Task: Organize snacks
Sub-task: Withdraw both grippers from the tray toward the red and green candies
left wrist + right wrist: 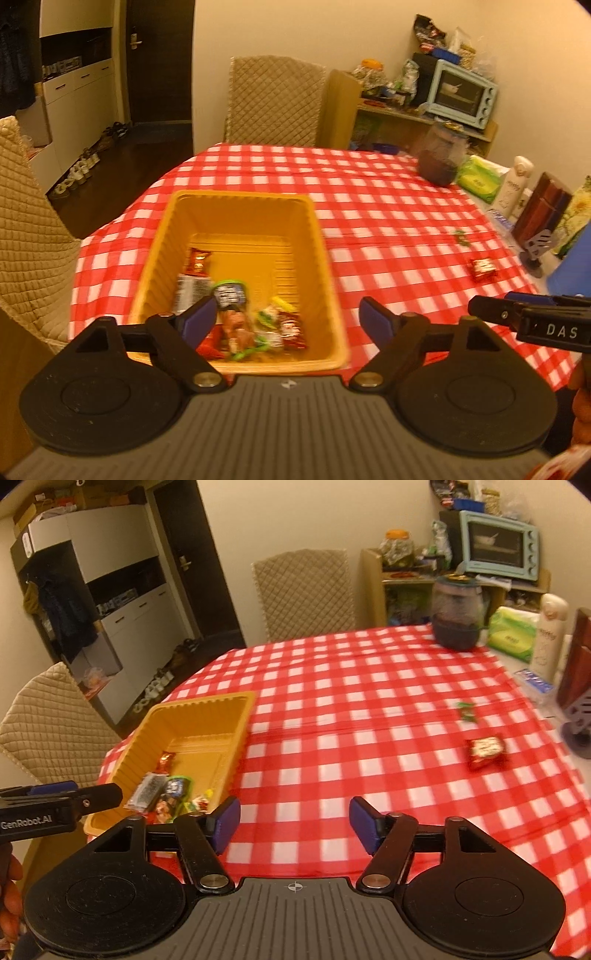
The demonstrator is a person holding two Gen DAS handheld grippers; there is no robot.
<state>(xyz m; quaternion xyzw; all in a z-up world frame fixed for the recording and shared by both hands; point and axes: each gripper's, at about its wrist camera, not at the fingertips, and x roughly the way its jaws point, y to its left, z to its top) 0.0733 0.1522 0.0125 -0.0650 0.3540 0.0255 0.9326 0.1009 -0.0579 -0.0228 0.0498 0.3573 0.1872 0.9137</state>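
The left gripper (288, 319) hangs with its jaws spread wide and nothing between them, just above the near end of the yellow bin (240, 206). The right gripper (294, 821) is likewise released and empty, over bare checked tablecloth (332, 686) to the right of the bin.

Most of the sorting looks done: a heap of small wrapped snacks (236, 314) lies in the near half of the bin, its far half bare. Two pieces are left out on the cloth, far right: a red packet (485, 751) and, beyond it, a small green candy (466, 710), apart from each other and well away from the bin.

The red packet looks like a flat, crinkly foil pouch; the green one is tiny and blurred
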